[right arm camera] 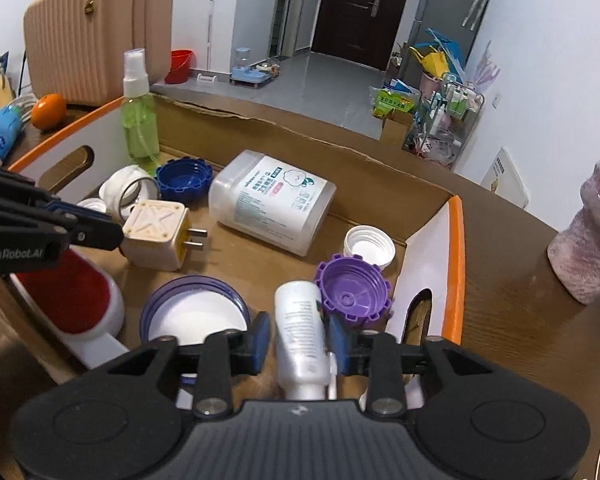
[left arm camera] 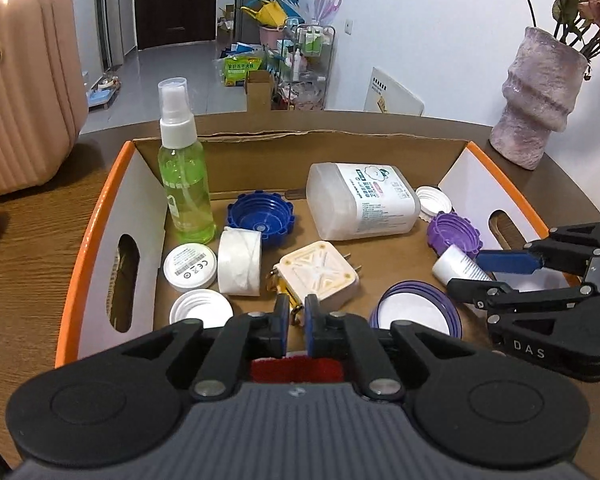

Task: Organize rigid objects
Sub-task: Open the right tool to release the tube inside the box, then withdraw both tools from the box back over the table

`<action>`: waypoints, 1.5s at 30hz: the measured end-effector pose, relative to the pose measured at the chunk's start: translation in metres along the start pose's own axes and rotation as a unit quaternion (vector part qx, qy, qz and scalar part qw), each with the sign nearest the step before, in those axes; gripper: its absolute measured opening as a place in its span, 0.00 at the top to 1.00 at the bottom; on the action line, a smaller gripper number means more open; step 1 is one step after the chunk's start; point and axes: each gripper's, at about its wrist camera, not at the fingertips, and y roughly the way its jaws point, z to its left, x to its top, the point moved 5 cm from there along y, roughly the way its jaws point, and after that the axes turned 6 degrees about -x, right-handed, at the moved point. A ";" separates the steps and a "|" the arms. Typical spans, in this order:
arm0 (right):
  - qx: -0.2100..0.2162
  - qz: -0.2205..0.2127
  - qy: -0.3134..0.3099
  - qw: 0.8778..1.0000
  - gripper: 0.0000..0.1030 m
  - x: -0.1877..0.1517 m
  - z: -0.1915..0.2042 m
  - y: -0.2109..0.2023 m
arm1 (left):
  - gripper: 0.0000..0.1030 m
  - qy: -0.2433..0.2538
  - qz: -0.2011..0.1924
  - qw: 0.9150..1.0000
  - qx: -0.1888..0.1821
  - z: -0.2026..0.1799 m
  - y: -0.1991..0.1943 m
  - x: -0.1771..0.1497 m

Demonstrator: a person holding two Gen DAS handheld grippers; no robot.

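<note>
inside cardboard box (left arm camera: pixel 260 152): spray bottle (left arm camera: pixel 185 184) upright, white jar (left arm camera: pixel 360 204) toppled.

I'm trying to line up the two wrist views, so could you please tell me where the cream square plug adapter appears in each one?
Left wrist view: the plug adapter lies at lower centre, just beyond the left gripper.
Right wrist view: it sits at left of centre, prongs pointing right.
Shared landmark: the green spray bottle, upright in the box's far left corner.
</note>
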 end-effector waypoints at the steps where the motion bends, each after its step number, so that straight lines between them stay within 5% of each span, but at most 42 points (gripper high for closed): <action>1: 0.002 -0.002 0.005 1.000 0.61 0.000 -0.001 -0.003 | 0.77 0.002 0.002 1.000 -0.001 0.000 -0.001 0.000; 4: 0.007 -0.013 0.013 1.000 0.55 0.003 -0.003 -0.020 | 0.53 0.005 0.000 1.000 -0.002 -0.003 -0.011 0.000; 8: -0.003 -0.042 0.019 0.999 0.44 0.009 -0.005 -0.053 | 0.47 0.007 -0.033 0.999 0.008 -0.008 -0.037 0.001; 12: -0.012 -0.082 0.037 0.996 0.35 0.007 -0.007 -0.097 | 0.29 0.012 -0.062 0.998 0.017 -0.013 -0.070 -0.003; 21: -0.028 -0.226 0.130 0.965 0.15 -0.050 0.007 -0.209 | 0.04 0.027 -0.182 0.981 0.060 -0.024 -0.167 -0.054; 26: -0.047 -0.288 0.152 0.944 0.05 -0.098 0.032 -0.258 | 0.00 0.029 -0.249 0.965 0.074 -0.030 -0.221 -0.105; 31: -0.047 -0.313 0.154 0.936 0.01 -0.145 0.065 -0.294 | 0.00 0.032 -0.303 0.948 0.089 -0.036 -0.267 -0.159; 38: -0.055 -0.338 0.159 0.926 0.00 -0.206 0.108 -0.334 | 0.00 0.034 -0.322 0.941 0.100 -0.041 -0.313 -0.232; 45: -0.041 -0.341 0.139 0.929 0.00 -0.266 0.149 -0.378 | 0.00 0.037 -0.307 0.944 0.116 -0.044 -0.350 -0.308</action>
